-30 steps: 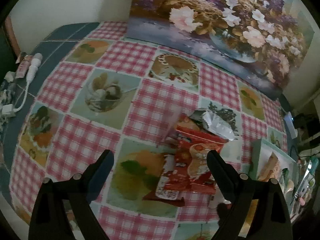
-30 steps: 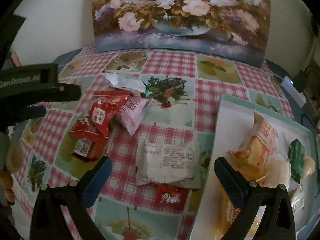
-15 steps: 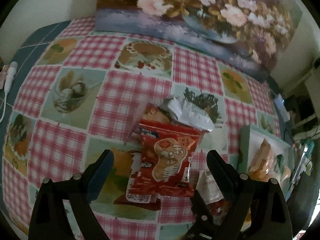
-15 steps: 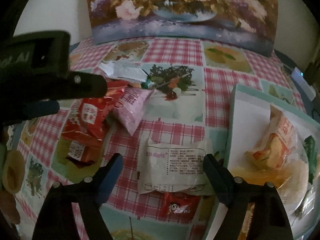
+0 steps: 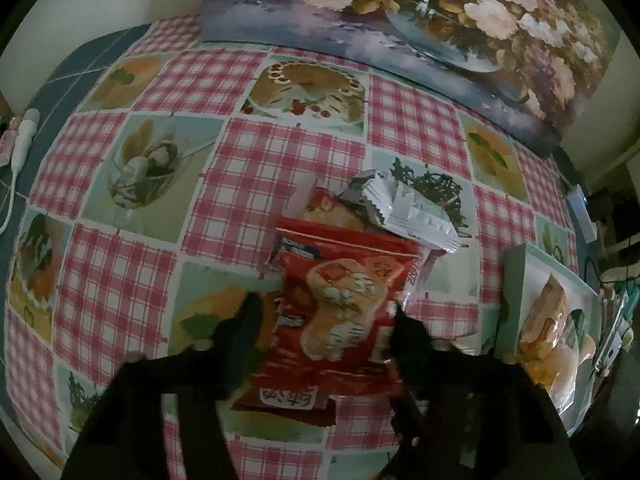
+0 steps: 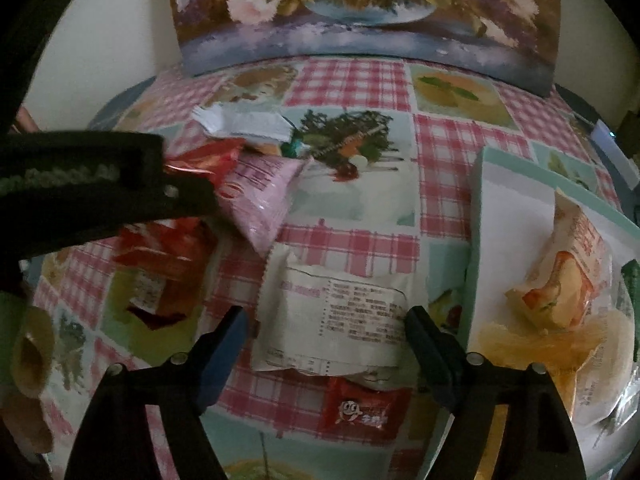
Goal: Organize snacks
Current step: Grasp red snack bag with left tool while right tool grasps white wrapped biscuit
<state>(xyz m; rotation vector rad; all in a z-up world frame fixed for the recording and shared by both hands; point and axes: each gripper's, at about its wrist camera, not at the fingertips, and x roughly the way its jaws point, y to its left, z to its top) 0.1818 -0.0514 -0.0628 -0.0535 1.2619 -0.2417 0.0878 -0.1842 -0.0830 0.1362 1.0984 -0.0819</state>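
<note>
A red snack packet lies on the checked tablecloth on top of other packets. My left gripper points down over it. Its jaws are closing, and the fingers touch the packet's two side edges. A white packet with printed text lies flat beside the tray. My right gripper is shut on it, one finger at each side edge. A pink packet, a silver packet and a small red candy packet lie around it. The left gripper's body crosses the upper left of the right wrist view.
The pale green tray at the right holds an orange packet and other snacks. A flower painting leans against the wall at the table's back. A white cable lies at the far left edge.
Both grippers have come down toward the table. The left jaws narrowed from wide open onto the red packet. The right jaws narrowed around the white packet, then held.
</note>
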